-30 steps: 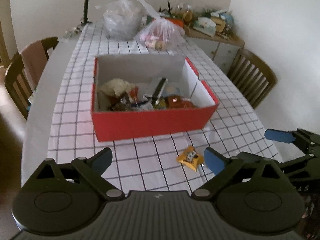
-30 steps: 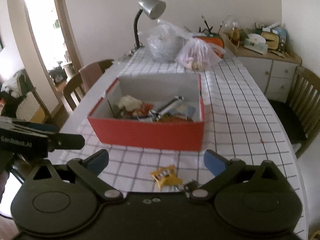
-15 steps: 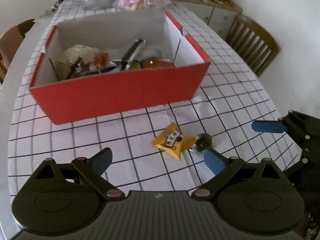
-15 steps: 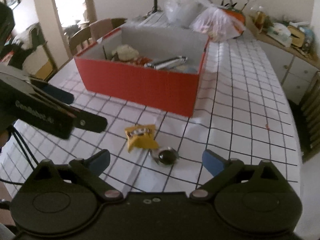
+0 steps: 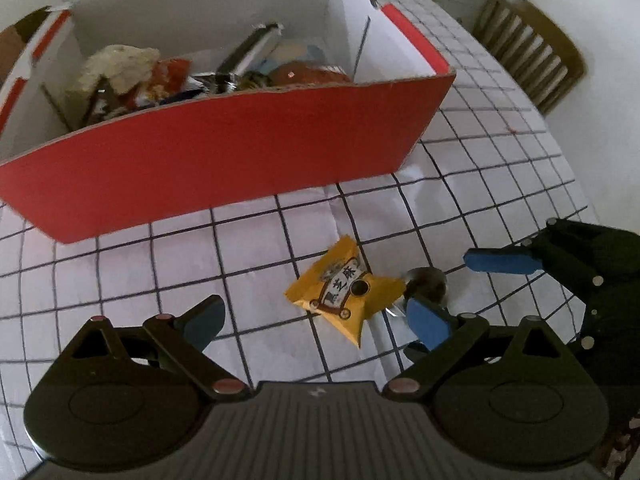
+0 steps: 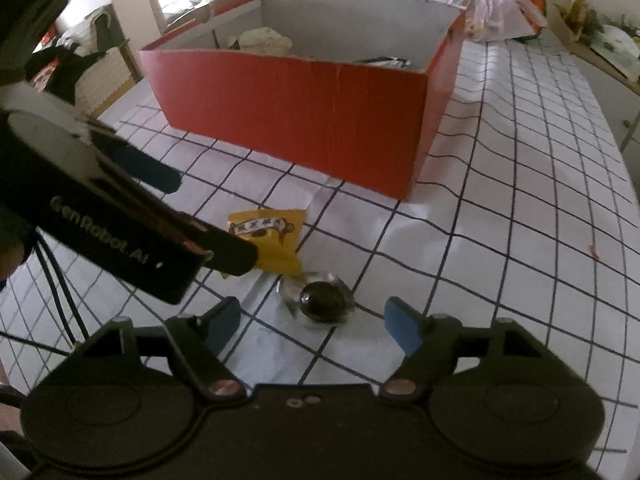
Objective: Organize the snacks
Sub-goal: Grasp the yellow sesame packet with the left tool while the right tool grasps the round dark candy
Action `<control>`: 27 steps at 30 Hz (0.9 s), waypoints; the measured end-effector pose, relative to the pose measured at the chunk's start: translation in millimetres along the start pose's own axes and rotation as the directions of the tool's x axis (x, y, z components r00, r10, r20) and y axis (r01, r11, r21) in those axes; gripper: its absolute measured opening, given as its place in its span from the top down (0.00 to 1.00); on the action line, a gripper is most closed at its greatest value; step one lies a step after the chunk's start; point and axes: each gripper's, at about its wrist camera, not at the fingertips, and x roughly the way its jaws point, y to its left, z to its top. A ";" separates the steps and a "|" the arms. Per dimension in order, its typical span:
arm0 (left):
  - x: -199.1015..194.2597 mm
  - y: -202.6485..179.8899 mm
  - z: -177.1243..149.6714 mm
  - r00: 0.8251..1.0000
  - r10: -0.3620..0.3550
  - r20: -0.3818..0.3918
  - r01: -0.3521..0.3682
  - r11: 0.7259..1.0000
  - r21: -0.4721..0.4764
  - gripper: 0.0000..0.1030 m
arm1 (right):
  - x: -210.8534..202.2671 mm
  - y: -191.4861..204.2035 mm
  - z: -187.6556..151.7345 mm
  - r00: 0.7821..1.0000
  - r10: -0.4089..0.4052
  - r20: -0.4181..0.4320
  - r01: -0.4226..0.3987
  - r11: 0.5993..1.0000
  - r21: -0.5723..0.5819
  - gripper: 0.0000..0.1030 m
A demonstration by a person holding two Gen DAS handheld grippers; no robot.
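Snacks already fill the red box (image 5: 224,152), while a yellow packet (image 5: 344,292) and dark foil-wrapped sweet (image 6: 322,302) remain near the desk's front edge, left hand-held gripper (image 5: 316,322) spread, right hand-held gripper (image 6: 310,326) closing around the sweet, not yet touching.

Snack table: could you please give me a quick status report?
Left hand-held gripper open over yellow packet. Right hand-held gripper closing around dark wrapped sweet, not gripping. Red box beyond, path unobstructed.

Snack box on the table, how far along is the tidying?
Done: the red box already holds several snacks. In hand: nothing yet; the right tongs are closing around the dark round sweet, and the left tongs stand open over the yellow packet. Left: both go in.
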 end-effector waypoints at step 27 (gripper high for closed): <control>26.1 -7.3 24.8 0.973 0.120 -0.196 -0.191 0.896 -0.402 0.47 | 11.6 1.0 2.9 0.999 -0.045 -0.010 0.043 0.994 -0.101 0.56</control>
